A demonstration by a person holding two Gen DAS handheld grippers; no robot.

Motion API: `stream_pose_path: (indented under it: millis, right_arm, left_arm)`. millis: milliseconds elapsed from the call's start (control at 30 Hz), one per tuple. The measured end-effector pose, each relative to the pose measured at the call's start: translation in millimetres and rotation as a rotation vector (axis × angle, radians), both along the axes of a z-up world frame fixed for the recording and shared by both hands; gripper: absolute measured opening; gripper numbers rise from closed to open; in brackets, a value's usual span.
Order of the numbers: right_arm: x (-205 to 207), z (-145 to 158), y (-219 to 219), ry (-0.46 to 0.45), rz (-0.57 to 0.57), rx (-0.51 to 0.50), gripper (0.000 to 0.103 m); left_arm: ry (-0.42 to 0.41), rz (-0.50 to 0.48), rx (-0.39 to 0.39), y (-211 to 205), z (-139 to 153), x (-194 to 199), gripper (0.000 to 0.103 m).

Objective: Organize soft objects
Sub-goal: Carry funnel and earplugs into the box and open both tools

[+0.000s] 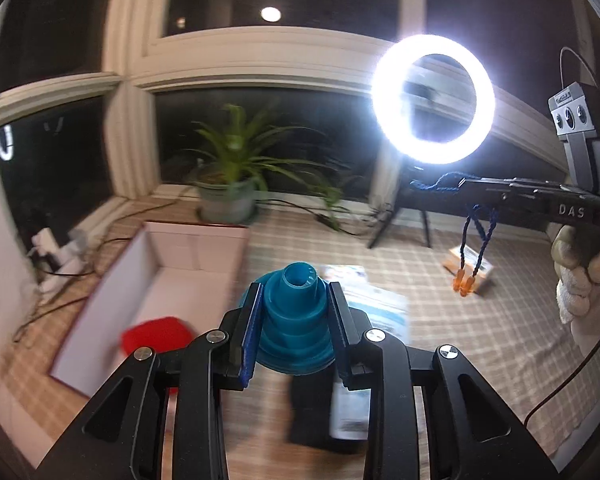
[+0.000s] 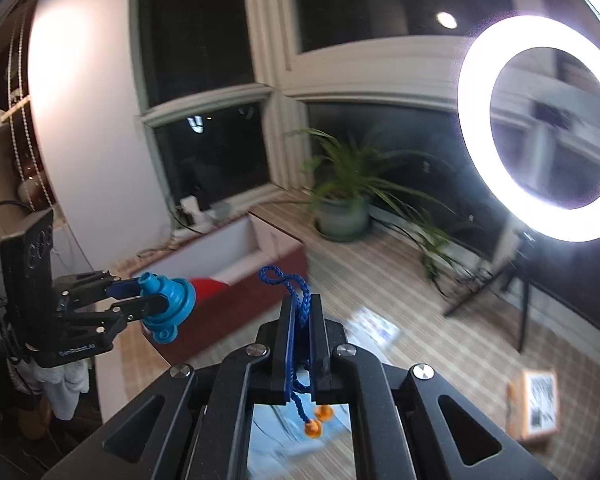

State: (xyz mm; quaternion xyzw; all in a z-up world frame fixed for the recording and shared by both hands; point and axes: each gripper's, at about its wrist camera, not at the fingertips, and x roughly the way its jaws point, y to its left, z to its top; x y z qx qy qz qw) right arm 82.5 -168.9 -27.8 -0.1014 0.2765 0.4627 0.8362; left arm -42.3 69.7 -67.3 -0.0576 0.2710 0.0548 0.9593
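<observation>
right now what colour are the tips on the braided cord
Orange, on the blue braided cord clamped in the right gripper; clearest in the right wrist view.

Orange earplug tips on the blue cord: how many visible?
2. Both orange tips dangle side by side on the blue cord, below the right hand-held gripper pinching it. None seem hidden.

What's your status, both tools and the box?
Left tool shut on blue funnel, aloft. Right tool shut on blue cord, orange earplugs dangling. Box open, red item inside. Nothing blocking.
</observation>
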Motion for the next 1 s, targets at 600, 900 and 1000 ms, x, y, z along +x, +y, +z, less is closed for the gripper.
stream_pose_path:
  millis: [600, 900, 1000]
  right_arm:
    - [44, 1, 229, 0.083, 0.165, -0.091, 0.005]
    - [80, -69, 306, 0.187, 0.164, -0.26, 0.005]
    - [89, -90, 320, 0.223, 0.169, -0.307, 0.005]
  left_arm:
    - [0.21, 0.084, -0.079, 134, -33, 32, 0.029]
    - [0.32, 0.091, -0.106, 146, -69, 53, 0.03]
    - [0.349, 0.095, -0.118, 149, -76, 60, 0.03]
